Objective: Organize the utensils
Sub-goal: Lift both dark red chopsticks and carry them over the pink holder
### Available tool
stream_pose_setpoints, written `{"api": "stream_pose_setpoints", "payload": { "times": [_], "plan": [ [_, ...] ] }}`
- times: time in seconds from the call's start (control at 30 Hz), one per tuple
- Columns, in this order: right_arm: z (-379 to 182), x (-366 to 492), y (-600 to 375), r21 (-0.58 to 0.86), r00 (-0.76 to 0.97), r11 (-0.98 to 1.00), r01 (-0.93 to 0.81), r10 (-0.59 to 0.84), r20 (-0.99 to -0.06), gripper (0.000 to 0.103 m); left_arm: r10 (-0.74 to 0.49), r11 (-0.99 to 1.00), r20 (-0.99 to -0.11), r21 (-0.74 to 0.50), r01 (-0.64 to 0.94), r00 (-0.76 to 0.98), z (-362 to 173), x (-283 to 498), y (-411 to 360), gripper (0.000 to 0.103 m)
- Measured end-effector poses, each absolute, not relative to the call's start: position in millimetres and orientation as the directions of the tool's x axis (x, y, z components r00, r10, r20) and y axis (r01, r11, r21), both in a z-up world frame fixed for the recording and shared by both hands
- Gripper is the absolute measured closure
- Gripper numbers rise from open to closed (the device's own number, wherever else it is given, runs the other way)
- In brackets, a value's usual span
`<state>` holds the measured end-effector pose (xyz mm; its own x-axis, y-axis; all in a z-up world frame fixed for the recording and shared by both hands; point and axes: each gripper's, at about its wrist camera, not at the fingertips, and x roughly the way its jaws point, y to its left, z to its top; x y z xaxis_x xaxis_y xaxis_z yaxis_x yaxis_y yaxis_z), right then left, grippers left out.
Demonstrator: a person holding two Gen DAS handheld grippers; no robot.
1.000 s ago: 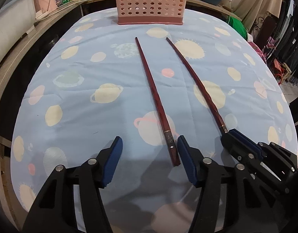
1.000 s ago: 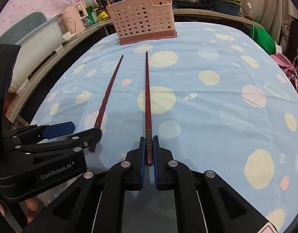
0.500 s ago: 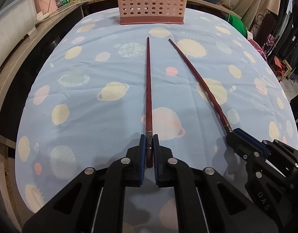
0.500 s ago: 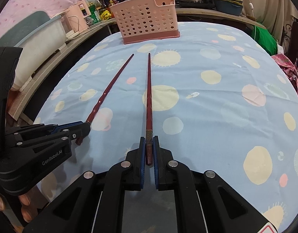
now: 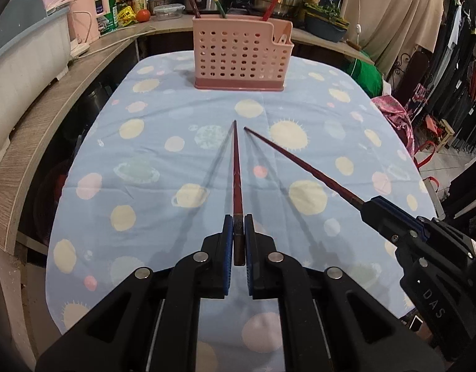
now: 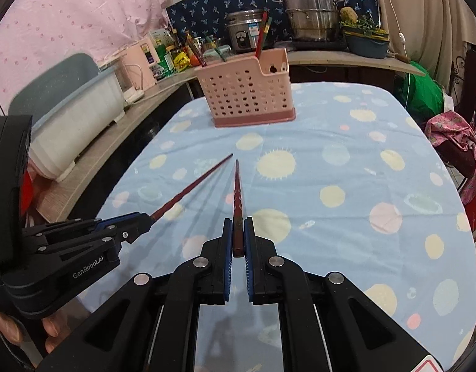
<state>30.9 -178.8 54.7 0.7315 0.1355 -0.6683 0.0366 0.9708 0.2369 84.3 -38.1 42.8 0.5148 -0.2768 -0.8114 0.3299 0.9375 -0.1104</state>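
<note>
The butt end of each dark red chopstick (image 5: 237, 183) (image 6: 238, 198) is covered by the blue pads (image 5: 228, 241) clamped on it. The utensils (image 5: 270, 7) standing in the pink perforated basket (image 5: 241, 59) at the far end of the tablecloth (image 5: 163, 161) are hidden below its rim, and what lies in its low end compartment (image 6: 276, 68) is too small to be made out. The near corners of the tablecloth are cut off by the black gripper bodies. Only fingertips (image 6: 51, 331) of the person are seen, at the lower left edge of the right wrist view. Labels on the bottles (image 5: 126, 6) along the counter cannot be read.
</note>
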Motion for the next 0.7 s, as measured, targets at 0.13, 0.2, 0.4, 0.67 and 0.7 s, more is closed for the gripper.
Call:
{"api": "stream_pose_setpoints", "payload": {
  "times": [0.13, 0.2, 0.4, 0.67, 0.7],
  "plan": [
    [81, 40, -187, 0.248, 0.764, 0.968, 0.035, 0.134, -0.631, 0.096, -0.31, 0.933, -0.779, -0.14, 0.33, 0.545, 68, 89, -37, 0.096],
    [94, 45, -191, 0.265, 0.782, 0.964, 0.03, 0.142, -0.607, 0.096, -0.313, 0.935, -0.761, -0.141, 0.326, 0.568, 80, 92, -36, 0.096],
    [127, 65, -205, 0.324, 0.826, 0.946, 0.007, 0.177, -0.535, 0.096, -0.325, 0.938, -0.706, -0.153, 0.312, 0.629, 117, 114, -32, 0.096],
    [165, 97, -215, 0.319, 0.879, 0.948, -0.017, 0.166, -0.446, 0.096, -0.351, 0.933, -0.639, -0.175, 0.315, 0.684, 159, 156, -38, 0.096],
    [171, 102, -218, 0.325, 0.888, 0.946, -0.019, 0.165, -0.429, 0.096, -0.357, 0.931, -0.632, -0.183, 0.315, 0.687, 164, 161, -37, 0.096]
  ]
}}
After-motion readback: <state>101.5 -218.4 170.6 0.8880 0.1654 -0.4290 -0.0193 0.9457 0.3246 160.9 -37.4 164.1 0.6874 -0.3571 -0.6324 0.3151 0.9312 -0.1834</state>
